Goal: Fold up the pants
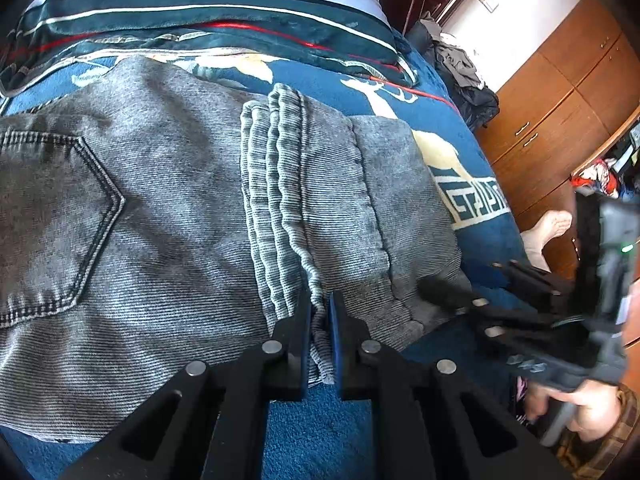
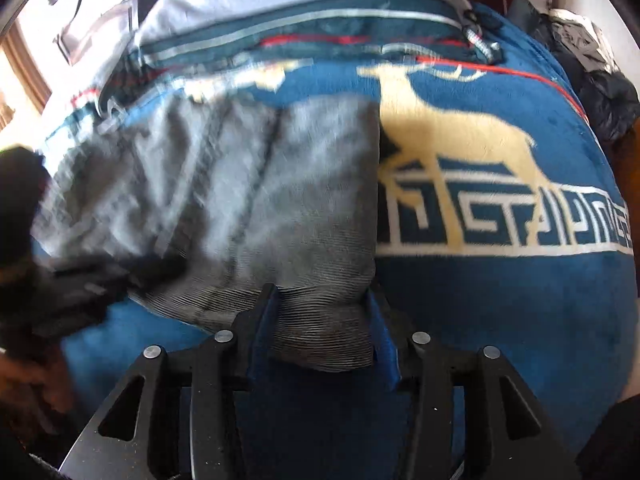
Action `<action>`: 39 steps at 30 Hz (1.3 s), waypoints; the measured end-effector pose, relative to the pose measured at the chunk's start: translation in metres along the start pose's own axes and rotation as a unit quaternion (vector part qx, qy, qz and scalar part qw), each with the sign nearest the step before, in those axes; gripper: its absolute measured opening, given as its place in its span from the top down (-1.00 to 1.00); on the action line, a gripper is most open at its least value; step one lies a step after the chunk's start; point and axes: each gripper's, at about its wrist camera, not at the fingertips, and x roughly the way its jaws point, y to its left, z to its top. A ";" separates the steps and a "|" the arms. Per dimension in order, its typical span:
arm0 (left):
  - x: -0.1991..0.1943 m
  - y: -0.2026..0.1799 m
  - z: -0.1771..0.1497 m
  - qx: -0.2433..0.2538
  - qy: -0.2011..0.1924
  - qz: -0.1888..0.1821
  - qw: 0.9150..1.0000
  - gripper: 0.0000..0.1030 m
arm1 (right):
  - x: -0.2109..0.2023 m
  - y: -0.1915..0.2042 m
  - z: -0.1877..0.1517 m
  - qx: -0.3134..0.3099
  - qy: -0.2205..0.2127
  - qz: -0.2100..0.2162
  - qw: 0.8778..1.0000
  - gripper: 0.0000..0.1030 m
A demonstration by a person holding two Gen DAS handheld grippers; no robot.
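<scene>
Pants (image 1: 168,208), grey denim, lie partly folded on the blue deer-print blanket (image 2: 500,280) of the bed, pocket side up, hems laid back over the seat. Left tongs (image 1: 320,320) are pressed nearly together, pinching the stacked hem edge at the near side. Right tongs (image 2: 320,320) stand spread around the near corner of the fold, not clamped on it; the right view is blurred. Risk, as judged: only one side is held, so any lift or drag could skew the layers. The thin pinch may also shed lower hem layers.
</scene>
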 end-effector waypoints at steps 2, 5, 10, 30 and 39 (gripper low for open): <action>0.000 -0.003 0.001 0.009 0.001 0.008 1.000 0.75 | 0.004 -0.006 -0.004 0.003 -0.013 0.013 1.000 0.02; -0.002 -0.008 0.002 0.023 -0.001 0.021 1.000 0.75 | -0.007 -0.012 0.001 0.029 -0.010 0.031 0.999 0.02; -0.017 -0.016 0.002 0.035 -0.011 0.045 0.998 0.72 | -0.044 -0.003 0.001 0.034 -0.053 0.027 0.998 -0.03; -0.115 0.060 -0.012 -0.017 -0.089 0.160 0.983 -0.50 | -0.050 0.124 0.015 -0.035 -0.052 0.088 0.994 -0.30; -0.138 0.110 -0.018 -0.155 -0.135 0.132 0.970 -0.63 | -0.044 0.158 -0.001 -0.046 -0.041 0.090 0.994 -0.40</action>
